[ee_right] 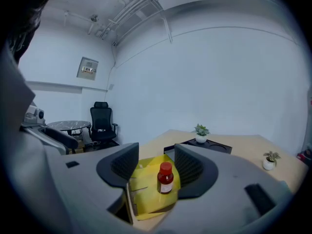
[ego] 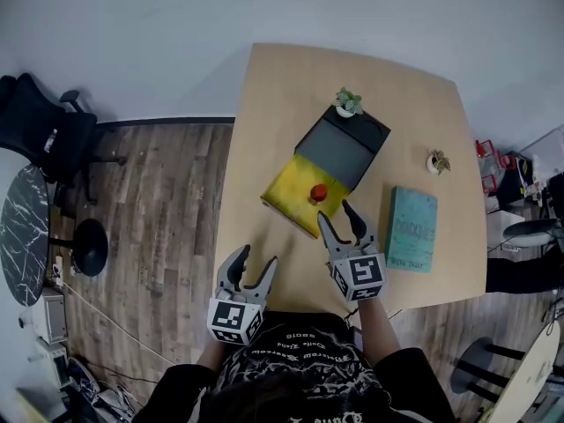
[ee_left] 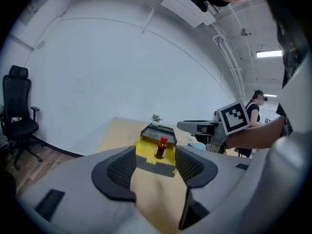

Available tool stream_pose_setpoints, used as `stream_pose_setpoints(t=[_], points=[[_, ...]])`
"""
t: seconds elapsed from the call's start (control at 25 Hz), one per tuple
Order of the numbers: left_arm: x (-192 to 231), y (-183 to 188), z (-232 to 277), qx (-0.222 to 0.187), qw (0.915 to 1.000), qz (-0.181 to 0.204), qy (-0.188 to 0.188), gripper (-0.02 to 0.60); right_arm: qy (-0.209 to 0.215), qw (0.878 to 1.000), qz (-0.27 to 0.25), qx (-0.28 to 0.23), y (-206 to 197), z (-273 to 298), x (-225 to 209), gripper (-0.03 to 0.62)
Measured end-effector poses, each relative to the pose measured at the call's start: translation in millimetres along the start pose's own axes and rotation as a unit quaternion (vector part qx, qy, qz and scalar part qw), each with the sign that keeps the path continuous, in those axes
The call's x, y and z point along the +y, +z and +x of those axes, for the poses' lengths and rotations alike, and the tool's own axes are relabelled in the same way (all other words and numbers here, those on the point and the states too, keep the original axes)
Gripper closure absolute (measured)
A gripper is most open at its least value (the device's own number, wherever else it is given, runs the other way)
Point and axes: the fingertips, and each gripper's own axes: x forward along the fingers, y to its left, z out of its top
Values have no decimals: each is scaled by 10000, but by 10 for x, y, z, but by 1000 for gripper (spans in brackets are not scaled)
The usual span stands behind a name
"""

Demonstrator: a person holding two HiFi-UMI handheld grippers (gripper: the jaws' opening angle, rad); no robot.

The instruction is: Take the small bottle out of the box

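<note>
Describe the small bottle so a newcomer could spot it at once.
On the light wooden table lies an open box, yellow at the near end and black at the far end. The small bottle stands upright on the yellow part, ahead of the right gripper. It is the only dark bottle with a red cap.

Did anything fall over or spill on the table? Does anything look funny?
Nothing is spilled or fallen. The bottle stands upright in the yellow box. One odd thing: the box lies crooked on the table, and a little plant sits at the far end of its black lid.
</note>
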Motion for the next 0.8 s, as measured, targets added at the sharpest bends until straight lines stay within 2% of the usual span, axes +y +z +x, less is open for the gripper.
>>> stream_pose_setpoints(t=[0.44, 0.8], points=[[46, -69, -19, 135, 9996, -78, 234, 325, 441, 9979, -324, 360, -236, 525, -60, 353], [147, -97, -84, 238, 9984, -103, 503, 325, 547, 9946, -400, 790, -620, 860, -134, 353]])
